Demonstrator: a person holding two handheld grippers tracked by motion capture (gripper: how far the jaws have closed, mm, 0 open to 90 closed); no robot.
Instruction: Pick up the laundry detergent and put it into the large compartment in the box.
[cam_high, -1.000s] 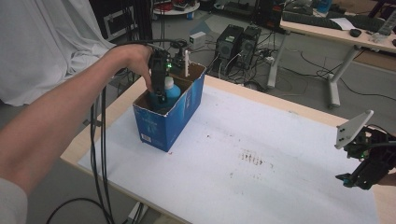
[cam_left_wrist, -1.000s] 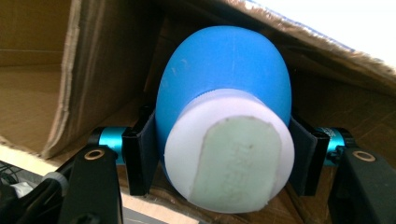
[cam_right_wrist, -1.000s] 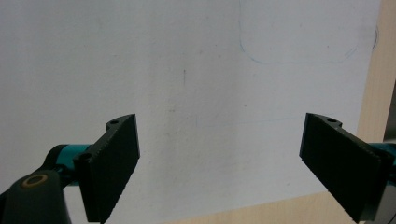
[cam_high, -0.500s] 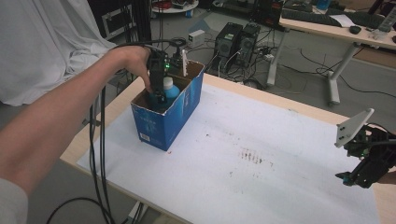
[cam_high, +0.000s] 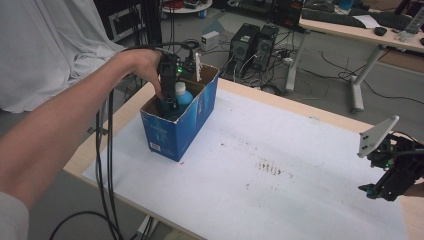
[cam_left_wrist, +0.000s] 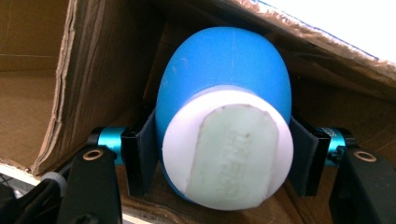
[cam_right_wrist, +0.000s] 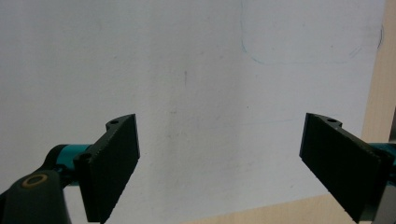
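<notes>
At the left of the high view, the person's left forearm reaches across the table edge and the left hand (cam_high: 142, 65) pushes the left gripper (cam_high: 170, 97) down into an open blue cardboard box (cam_high: 172, 132), which stands near the far left corner of the table (cam_high: 240, 95) on a white sheet (cam_high: 280, 200). Inside the box a blue bottle (cam_high: 182, 95) with a white cap stands upright, its cap just above the rim, touching the gripper. The left gripper view looks straight onto that bottle (cam_left_wrist: 224, 121): the white cap (cam_left_wrist: 227, 149) faces the camera, and the two black jaws press against the blue body on either side — clenched on the bottle, with the box's brown inner walls (cam_left_wrist: 42, 70) close around it. Black cables (cam_high: 107, 165) hang off the table's left edge. Farther right the sheet shows a patch of small dark marks (cam_high: 272, 167). At the far right edge the right gripper (cam_high: 380, 190) hangs over the table's near right corner, well apart from the box — its grey plate tilts upward. In the right gripper view its jaws stand wide apart, released, with the white sheet (cam_right_wrist: 196, 93) between them.
</notes>
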